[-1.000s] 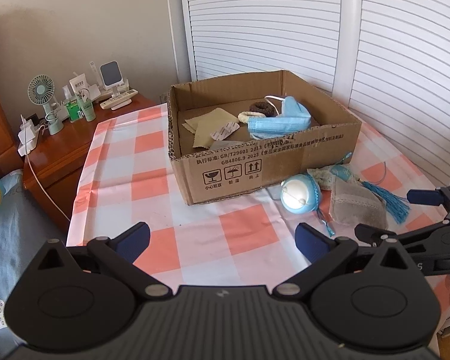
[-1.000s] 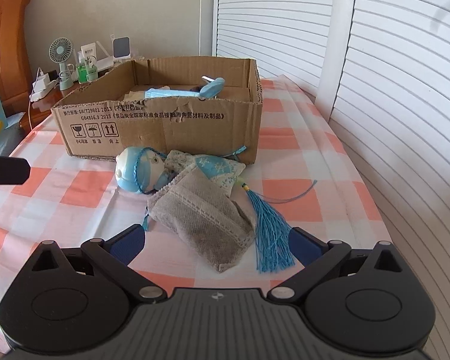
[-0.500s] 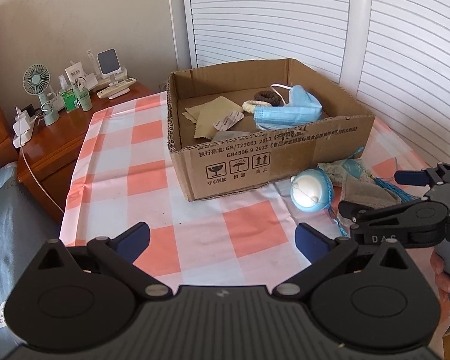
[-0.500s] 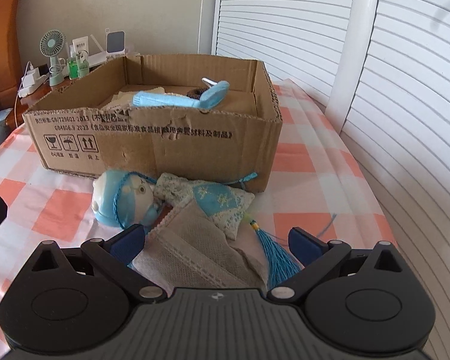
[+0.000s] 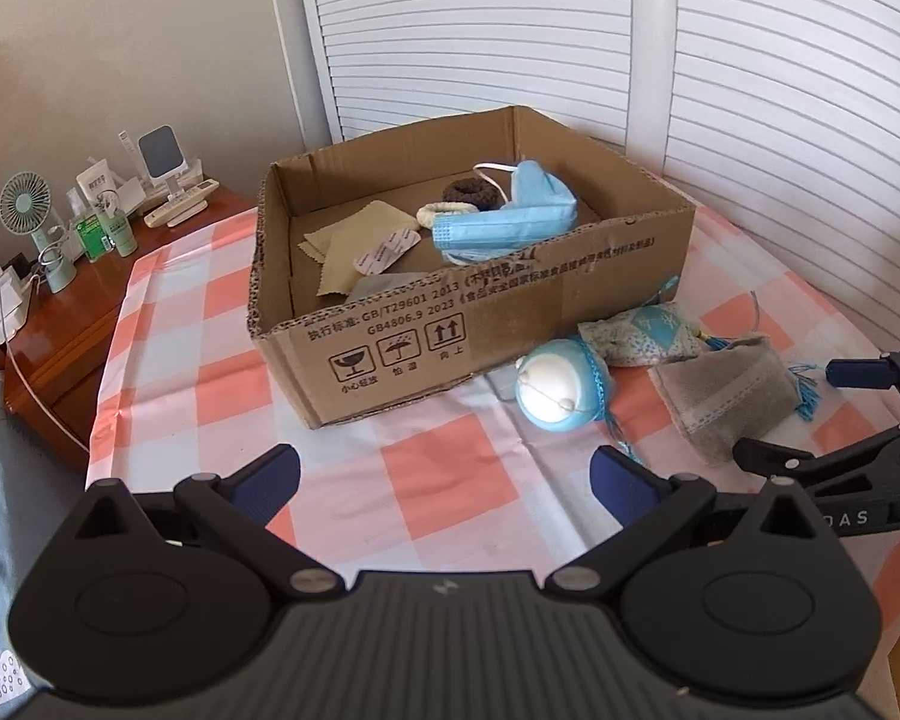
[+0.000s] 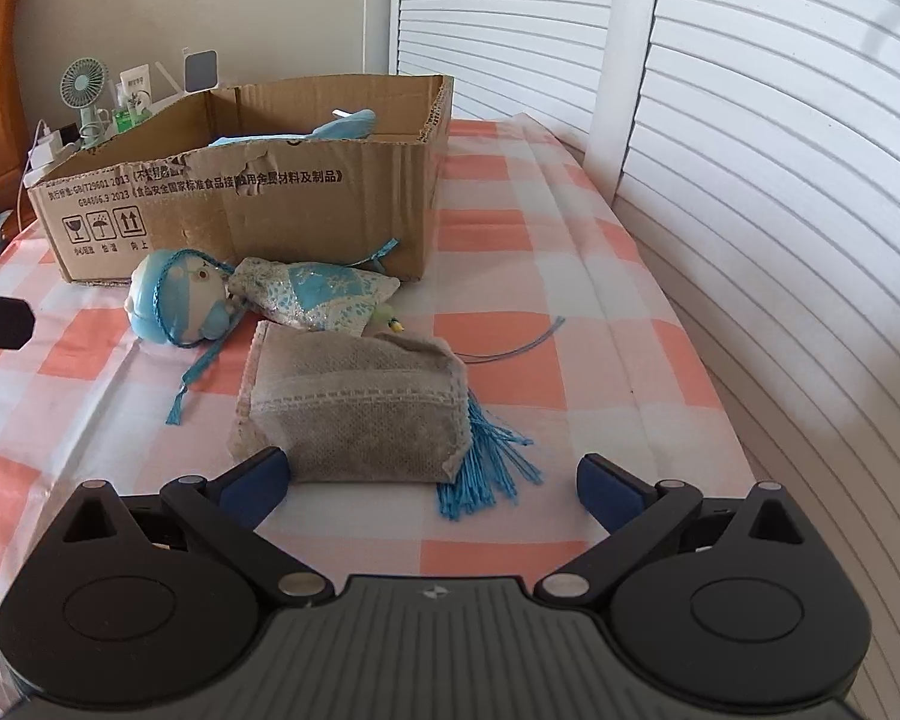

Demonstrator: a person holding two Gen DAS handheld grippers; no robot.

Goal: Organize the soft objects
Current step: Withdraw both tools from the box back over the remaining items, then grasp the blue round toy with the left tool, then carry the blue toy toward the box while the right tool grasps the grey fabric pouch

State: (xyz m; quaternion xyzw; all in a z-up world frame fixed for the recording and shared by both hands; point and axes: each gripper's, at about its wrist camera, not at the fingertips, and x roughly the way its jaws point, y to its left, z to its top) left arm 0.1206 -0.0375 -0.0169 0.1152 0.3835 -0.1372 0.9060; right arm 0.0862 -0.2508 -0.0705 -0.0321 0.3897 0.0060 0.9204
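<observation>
Nightstand (image 5: pixel 90 300): wooden, at the far left; carries a small green fan (image 5: pixel 27 207), bottles and a phone stand.
Tablecloth (image 5: pixel 210 384): pink-and-white check, covers the work surface.
Left gripper (image 5: pixel 444 477): released, jaws spread wide, nothing between them; hovers over the tablecloth in front of the box.
Cardboard box (image 5: pixel 480 324): open-topped, printed text on the near wall, stands on the tablecloth.
Box contents: a blue face mask (image 5: pixel 510 222) leans against the near wall; a dark hair tie (image 5: pixel 471 189) and a white hair tie (image 5: pixel 435 213) lie behind it; a yellow cloth (image 5: pixel 354 246) and a small packet (image 5: pixel 384 249) lie to the left.
Doll (image 6: pixel 177 300): blue-and-white head, patterned blue body; lies on the tablecloth just in front of the box.
Grey pouch (image 6: pixel 360 414): stitched fabric, lies flat just beside the doll, outside the box; a blue tassel (image 6: pixel 486 468) shows at its right edge.
Right gripper (image 6: pixel 432 474): released, jaws wide apart; left fingertip just beside the pouch's near left corner, contact cannot be told; right fingertip clear of the pouch.
Shutter doors (image 6: pixel 750 120): white, slatted, along the right side.
</observation>
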